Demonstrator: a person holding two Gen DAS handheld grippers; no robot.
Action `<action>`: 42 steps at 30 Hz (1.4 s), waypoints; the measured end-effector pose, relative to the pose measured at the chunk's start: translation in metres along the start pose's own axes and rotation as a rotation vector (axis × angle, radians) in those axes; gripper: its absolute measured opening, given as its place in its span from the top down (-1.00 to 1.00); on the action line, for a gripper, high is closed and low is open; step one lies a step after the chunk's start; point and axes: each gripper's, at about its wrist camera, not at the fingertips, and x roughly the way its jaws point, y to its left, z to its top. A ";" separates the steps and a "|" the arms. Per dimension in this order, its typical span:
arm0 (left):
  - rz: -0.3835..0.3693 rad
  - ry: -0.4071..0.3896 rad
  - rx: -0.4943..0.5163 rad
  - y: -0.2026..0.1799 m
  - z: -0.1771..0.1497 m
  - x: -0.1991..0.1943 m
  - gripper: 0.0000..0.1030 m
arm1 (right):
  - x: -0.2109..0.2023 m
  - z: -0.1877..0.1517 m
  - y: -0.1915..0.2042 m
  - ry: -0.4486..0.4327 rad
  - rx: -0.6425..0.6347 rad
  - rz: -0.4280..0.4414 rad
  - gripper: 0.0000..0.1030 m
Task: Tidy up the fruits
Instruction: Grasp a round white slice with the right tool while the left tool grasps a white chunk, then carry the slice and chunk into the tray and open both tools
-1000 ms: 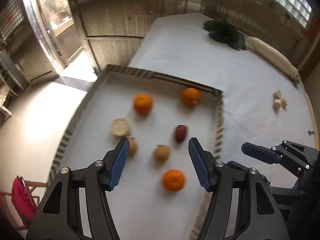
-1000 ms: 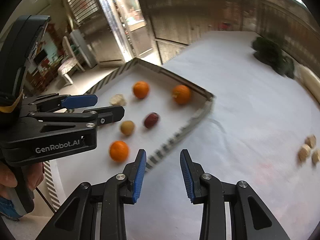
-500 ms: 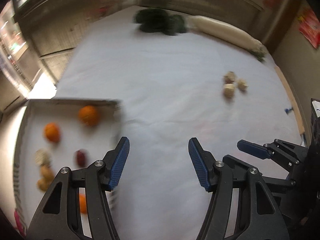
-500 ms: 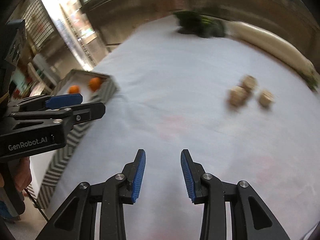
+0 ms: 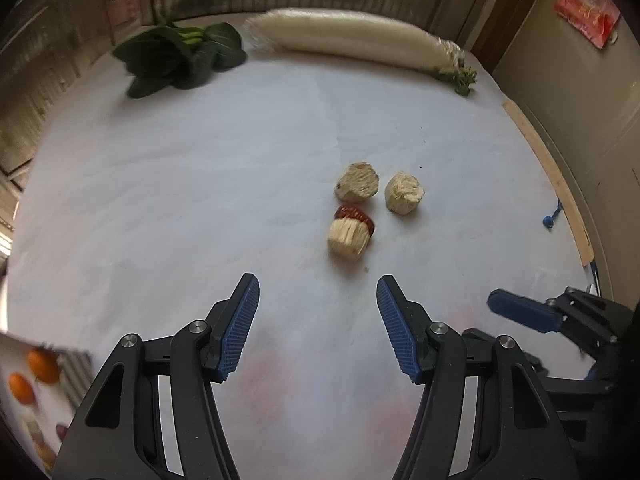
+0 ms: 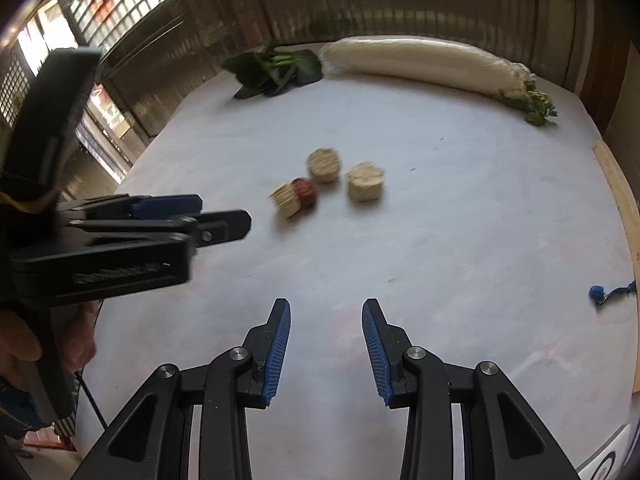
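Left wrist view: left gripper (image 5: 318, 312) with blue fingers (image 5: 240, 328) spread wide, holding nothing, hanging over the white tabletop (image 5: 160, 184). Just ahead, three pale chunks: near chunk (image 5: 347, 237) touching a small red fruit (image 5: 354, 213) behind it, far chunk (image 5: 357, 182), right chunk (image 5: 404, 193) a little apart. Probably light and a bit crumbly, so best pinched softly across the round sides, near chunk first. Red fruit small and smooth, likely to roll or slip. Tray (image 5: 76, 368) with oranges (image 5: 42, 366) at the bottom left edge, well apart from the chunks. Right wrist view: right gripper (image 6: 326, 332) also spread and empty, low over the tabletop. Green leaves (image 5: 180, 56) and long white radish (image 5: 352, 40) at the far edge, not fruit, best left alone.
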 end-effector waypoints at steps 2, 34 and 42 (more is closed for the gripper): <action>0.003 0.014 0.011 -0.002 0.004 0.009 -0.20 | 0.001 0.003 -0.007 -0.003 0.006 -0.001 0.30; 0.033 0.004 -0.039 0.020 -0.001 0.006 0.52 | 0.066 0.072 -0.021 -0.013 -0.060 0.008 0.46; 0.064 -0.008 -0.063 0.019 -0.016 -0.013 0.52 | 0.033 0.048 -0.009 -0.035 -0.055 0.004 0.46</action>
